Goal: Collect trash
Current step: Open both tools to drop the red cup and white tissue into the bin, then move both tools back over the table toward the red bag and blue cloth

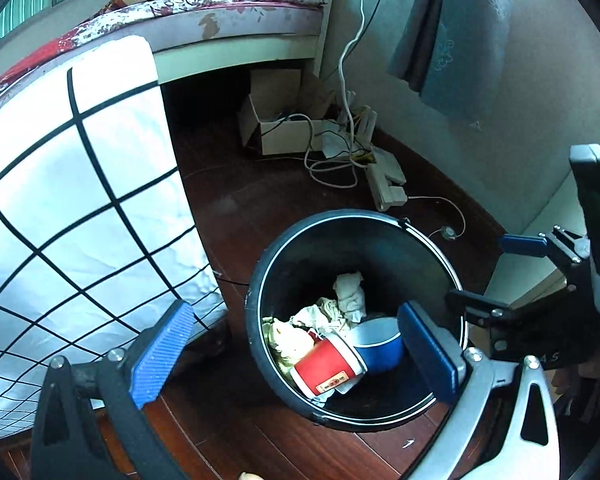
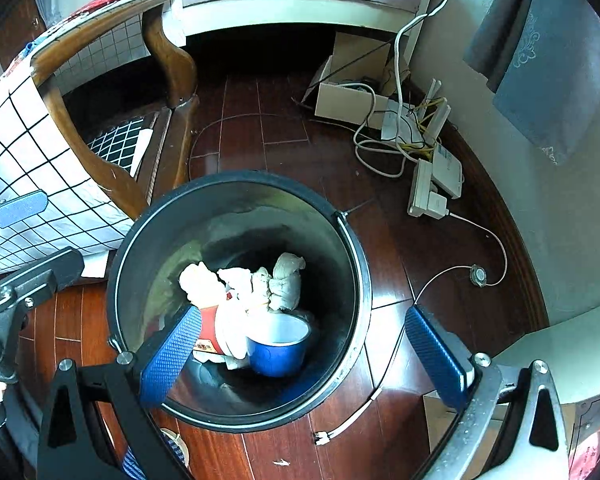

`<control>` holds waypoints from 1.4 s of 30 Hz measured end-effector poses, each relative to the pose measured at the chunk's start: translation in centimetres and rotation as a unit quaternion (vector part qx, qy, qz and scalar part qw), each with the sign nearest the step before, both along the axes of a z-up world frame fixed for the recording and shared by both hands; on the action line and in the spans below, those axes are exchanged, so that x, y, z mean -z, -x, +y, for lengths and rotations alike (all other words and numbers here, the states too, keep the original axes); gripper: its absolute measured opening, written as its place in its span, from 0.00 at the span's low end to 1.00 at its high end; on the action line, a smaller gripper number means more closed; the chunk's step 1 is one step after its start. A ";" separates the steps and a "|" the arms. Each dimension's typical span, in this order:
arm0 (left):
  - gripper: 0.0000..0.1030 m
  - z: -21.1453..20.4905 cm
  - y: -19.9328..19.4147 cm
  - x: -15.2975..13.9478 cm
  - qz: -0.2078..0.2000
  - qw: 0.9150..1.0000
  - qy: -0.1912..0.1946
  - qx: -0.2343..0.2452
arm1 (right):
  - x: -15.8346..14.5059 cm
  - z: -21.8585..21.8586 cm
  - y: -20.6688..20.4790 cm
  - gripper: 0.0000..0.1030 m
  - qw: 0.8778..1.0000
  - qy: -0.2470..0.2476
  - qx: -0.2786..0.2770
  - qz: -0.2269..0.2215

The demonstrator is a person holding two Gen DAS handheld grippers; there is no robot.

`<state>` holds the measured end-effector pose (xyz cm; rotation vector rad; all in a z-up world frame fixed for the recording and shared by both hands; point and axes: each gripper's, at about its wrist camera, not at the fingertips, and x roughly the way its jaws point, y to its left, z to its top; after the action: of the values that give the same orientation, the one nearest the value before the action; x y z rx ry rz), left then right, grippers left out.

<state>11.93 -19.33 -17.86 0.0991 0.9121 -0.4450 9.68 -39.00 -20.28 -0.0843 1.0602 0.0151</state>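
A black round trash bin stands on the dark wood floor; it also shows in the right wrist view. Inside lie a red paper cup, a blue paper cup and crumpled white tissues; the right wrist view shows the blue cup and tissues too. My left gripper is open and empty above the bin's left part. My right gripper is open and empty above the bin. The right gripper also shows at the right of the left wrist view.
A white checked cloth hangs at the left over a wooden frame. A bed is behind. A cardboard box, cables and a power strip lie by the wall. A blue curtain hangs at right.
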 end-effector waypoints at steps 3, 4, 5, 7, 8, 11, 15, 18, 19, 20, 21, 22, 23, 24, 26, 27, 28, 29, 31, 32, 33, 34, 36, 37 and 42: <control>0.99 0.0 0.1 -0.3 -0.002 1.000 -0.003 0.001 | -0.3 0.0 0.1 0.99 1.000 -0.002 0.002 -0.007; 0.99 -0.1 0.0 -0.3 -0.003 1.000 -0.003 0.000 | -0.4 0.0 0.1 0.99 1.000 -0.001 0.003 -0.008; 0.99 -0.1 0.0 -0.3 -0.003 1.000 -0.003 -0.002 | -0.5 0.0 0.1 0.99 1.000 0.000 0.004 -0.009; 0.99 -0.1 0.0 -0.3 -0.004 1.000 -0.004 -0.005 | -0.7 0.0 0.2 0.99 1.000 -0.003 0.005 -0.014; 0.99 -0.1 0.0 -0.3 -0.005 1.000 -0.005 -0.007 | -0.8 0.0 0.2 0.99 1.000 -0.002 0.006 -0.016; 0.99 0.2 0.0 -0.6 -0.009 1.000 -0.005 -0.016 | -1.1 0.0 0.3 0.99 1.000 0.000 0.010 -0.025; 0.99 0.3 0.2 -1.1 -0.015 1.000 -0.008 -0.023 | -1.6 0.0 0.6 0.99 0.999 0.004 0.014 -0.039; 0.99 0.5 0.6 -1.8 -0.021 0.999 -0.006 -0.026 | -2.3 0.2 1.1 0.99 0.998 0.003 0.016 -0.054; 0.99 0.6 0.9 -2.1 -0.025 0.999 -0.005 -0.025 | -2.7 0.2 1.3 0.99 0.998 0.001 0.016 -0.060; 0.99 0.7 1.1 -2.4 -0.029 0.999 -0.006 -0.026 | -3.0 0.3 1.4 0.99 0.998 0.001 0.016 -0.066; 0.99 0.8 1.3 -2.7 -0.036 0.999 -0.007 -0.028 | -3.3 0.5 1.6 0.99 0.997 0.001 0.016 -0.072; 0.99 0.9 1.6 -3.1 -0.041 0.999 -0.007 -0.031 | -3.7 0.6 1.8 0.99 0.997 0.000 0.017 -0.079; 0.99 1.1 1.7 -3.5 -0.045 0.998 -0.006 -0.034 | -4.1 0.7 2.0 0.99 0.996 -0.003 0.016 -0.085; 0.99 1.3 1.8 -3.9 -0.049 0.998 -0.006 -0.037 | -4.3 0.8 2.2 0.99 0.996 -0.004 0.016 -0.090; 0.99 1.8 2.0 -4.8 -0.058 0.997 -0.005 -0.044 | -4.9 0.9 2.5 0.99 0.995 -0.008 0.019 -0.097; 0.99 2.0 2.0 -5.2 -0.062 0.997 -0.004 -0.047 | -5.2 1.0 2.6 0.99 0.995 -0.011 0.019 -0.101; 0.99 2.2 2.0 -5.5 -0.065 0.997 -0.004 -0.049 | -5.5 1.2 2.7 0.99 0.994 -0.012 0.019 -0.105; 0.99 2.4 2.1 -5.9 -0.069 0.996 -0.005 -0.050 | -5.8 1.3 2.7 0.99 0.994 -0.013 0.017 -0.109; 0.99 3.0 2.3 -6.7 -0.079 0.995 -0.004 -0.054 | -6.3 1.6 2.9 0.99 0.993 -0.014 0.015 -0.118; 0.99 3.3 2.4 -7.1 -0.083 0.995 -0.002 -0.056 | -6.6 1.8 2.9 0.99 0.992 -0.016 0.014 -0.122; 0.99 3.6 2.6 -7.6 -0.088 0.994 -0.002 -0.059 | -6.9 2.0 2.9 0.99 0.992 -0.017 0.013 -0.126; 0.99 3.9 2.7 -8.0 -0.094 0.994 -0.002 -0.061 | -7.1 2.3 2.9 0.99 0.991 -0.018 0.013 -0.130; 0.99 4.4 2.9 -8.7 -0.105 0.992 -0.002 -0.067 | -7.7 2.8 2.9 0.99 0.990 -0.021 0.009 -0.137; 0.99 4.7 3.0 -9.1 -0.111 0.991 -0.001 -0.070 | -8.0 3.1 2.8 0.99 0.990 -0.022 0.007 -0.140; 0.99 6.8 2.6 -10.8 -0.133 0.987 0.004 -0.094 | -9.5 4.9 2.3 0.99 0.986 -0.033 -0.002 -0.163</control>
<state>9.30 -12.53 -7.01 0.0621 0.6506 -0.2516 7.35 -34.14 -10.80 -0.0268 0.7316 0.0392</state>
